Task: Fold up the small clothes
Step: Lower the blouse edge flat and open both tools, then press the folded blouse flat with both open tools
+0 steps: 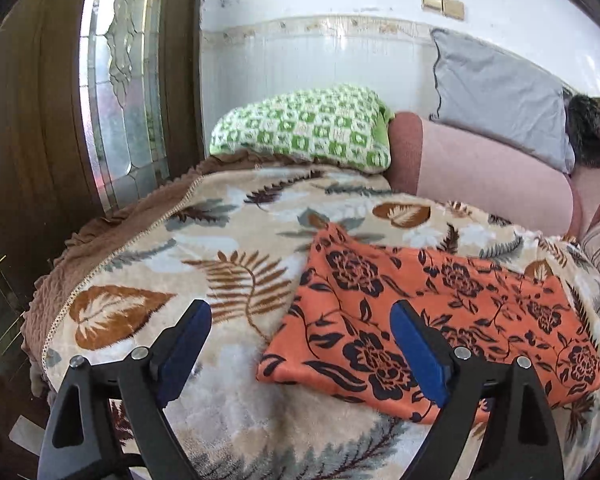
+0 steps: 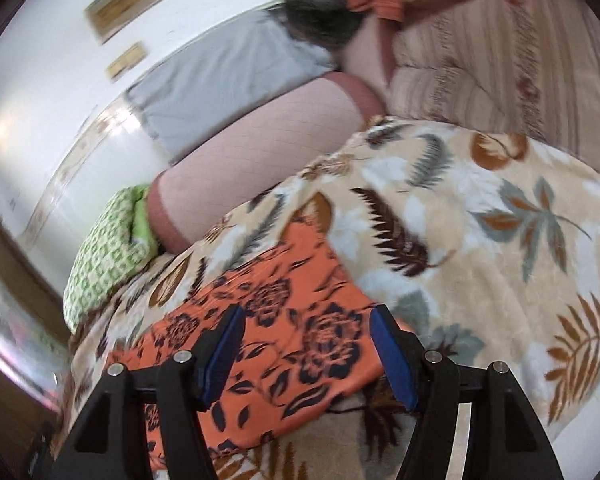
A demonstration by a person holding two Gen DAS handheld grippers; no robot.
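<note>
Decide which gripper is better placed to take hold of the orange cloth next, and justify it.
Probably the right gripper: its open jaws straddle the orange floral cloth. The left gripper, also open, mostly faces the leaf-print blanket.

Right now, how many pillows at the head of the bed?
3 visible: the green checkered pillow nearest the glass door, the pink bolster beside it, and the grey pillow leaning on the wall behind the bolster. More may be hidden beyond the right edge.

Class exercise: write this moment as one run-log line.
left hand-held gripper: open, empty | right hand-held gripper: open, empty | orange floral cloth: folded flat on leaf-print blanket | nothing gripped
</note>
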